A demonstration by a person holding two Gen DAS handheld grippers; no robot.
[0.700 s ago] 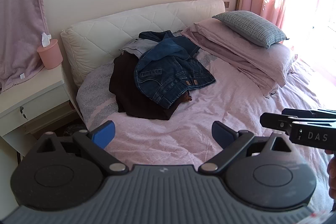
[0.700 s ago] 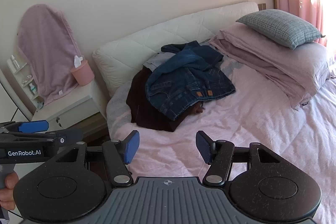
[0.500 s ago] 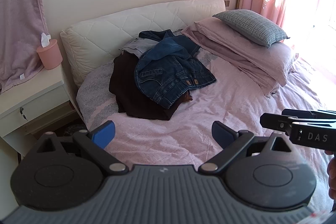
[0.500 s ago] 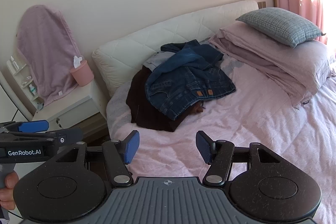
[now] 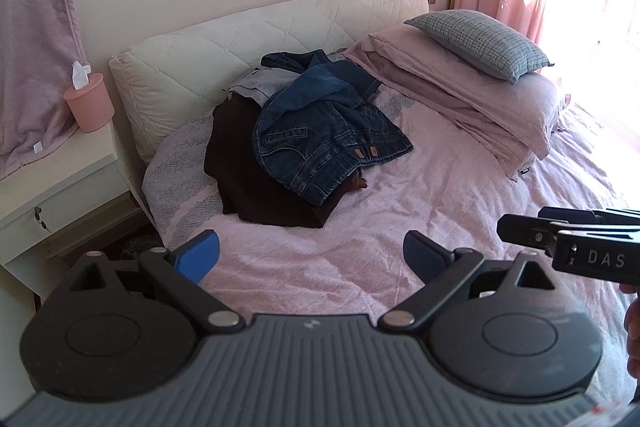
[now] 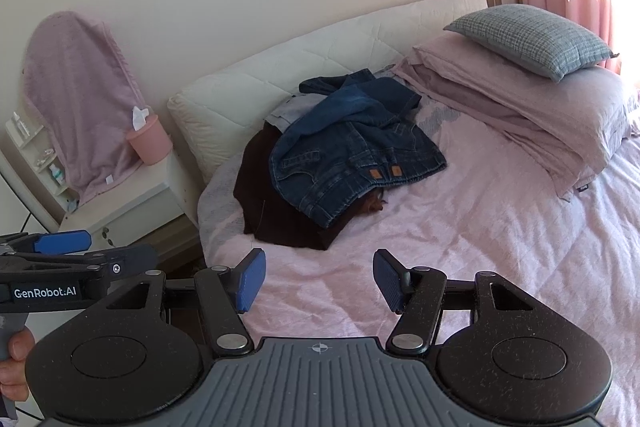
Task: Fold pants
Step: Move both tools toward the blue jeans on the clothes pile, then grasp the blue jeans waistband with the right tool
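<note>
Crumpled dark blue jeans (image 5: 320, 131) (image 6: 352, 155) lie on top of a dark brown garment (image 5: 248, 179) (image 6: 276, 211) and a grey one, heaped near the head of the bed. My left gripper (image 5: 312, 253) hangs open above the pink bedspread (image 5: 460, 195), well short of the heap, with nothing between its fingers. My right gripper (image 6: 319, 281) is open too, also over the bedspread (image 6: 500, 227) in front of the heap. Each gripper shows at the edge of the other's view.
A white quilted headboard (image 5: 240, 47) backs the bed. Stacked pink pillows with a grey checked pillow (image 5: 480, 43) on top sit at the right. A white nightstand (image 5: 52, 187) with a pink tissue holder (image 5: 90, 103) stands left. Pink curtains hang at the right.
Both views have tilted or crept slightly, so the heap sits a touch higher in the frame. Both grippers stay open. The clothes have not moved.
</note>
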